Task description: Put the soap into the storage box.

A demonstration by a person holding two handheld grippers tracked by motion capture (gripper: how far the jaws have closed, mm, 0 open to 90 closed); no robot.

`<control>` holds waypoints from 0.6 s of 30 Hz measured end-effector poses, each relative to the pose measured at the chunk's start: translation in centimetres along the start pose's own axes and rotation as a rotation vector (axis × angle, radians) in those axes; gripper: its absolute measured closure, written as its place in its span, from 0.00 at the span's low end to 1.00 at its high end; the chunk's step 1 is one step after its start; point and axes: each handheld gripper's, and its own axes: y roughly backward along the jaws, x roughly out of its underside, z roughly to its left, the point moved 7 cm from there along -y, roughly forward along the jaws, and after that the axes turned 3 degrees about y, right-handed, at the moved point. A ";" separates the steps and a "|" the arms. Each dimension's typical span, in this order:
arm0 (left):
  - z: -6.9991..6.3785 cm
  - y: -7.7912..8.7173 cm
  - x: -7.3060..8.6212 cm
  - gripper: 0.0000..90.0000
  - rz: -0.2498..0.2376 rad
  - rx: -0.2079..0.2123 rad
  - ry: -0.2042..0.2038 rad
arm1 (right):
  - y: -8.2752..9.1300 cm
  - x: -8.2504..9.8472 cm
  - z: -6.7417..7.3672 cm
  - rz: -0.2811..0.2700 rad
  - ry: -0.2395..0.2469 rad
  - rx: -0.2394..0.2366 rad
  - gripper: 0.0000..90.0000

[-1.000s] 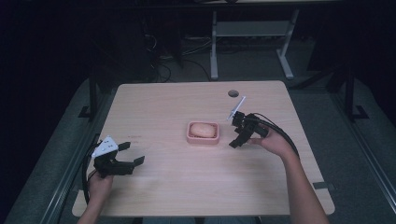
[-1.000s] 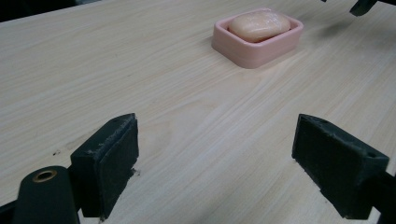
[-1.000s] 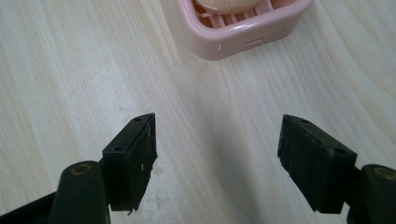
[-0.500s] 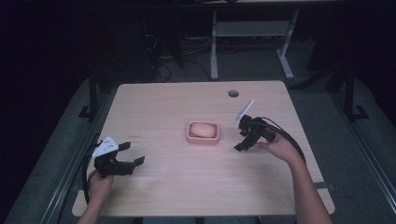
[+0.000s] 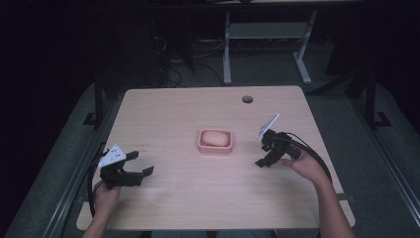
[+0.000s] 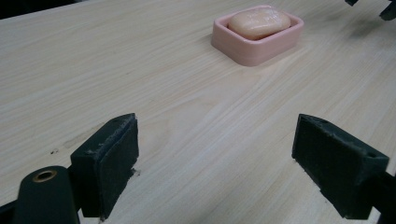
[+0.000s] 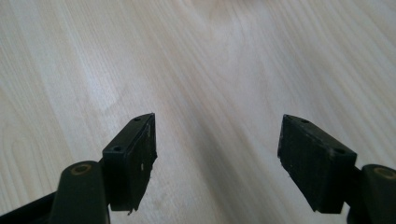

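I see a pale wood-grain table (image 5: 163,114) with a smooth, faintly sheened top, its fine streaks plain in both gripper views. At its middle the pink soap dish (image 6: 261,42) looks like matt moulded plastic, and the peach soap bar (image 6: 259,22) in it has a soft waxy gloss. My left gripper (image 6: 217,154) and right gripper (image 7: 217,149) carry black matt pads (image 6: 112,154) that look rubbery, rough and chipped at the edges.

Black grippers (image 5: 130,170) — grey plates, trailing black cables, padded fingers (image 6: 112,158)
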 end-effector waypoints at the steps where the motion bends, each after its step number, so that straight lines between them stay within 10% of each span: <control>1: 0.0 0.0 0.0 0.16 0.005 -0.001 -0.006 | 0.0 0.2 0.0 -0.002 -0.005 0.002 0.31; 18: 0.0 -0.1 0.1 0.16 0.012 -0.001 0.002 | 0.4 2.4 0.8 -0.031 -0.028 0.012 0.30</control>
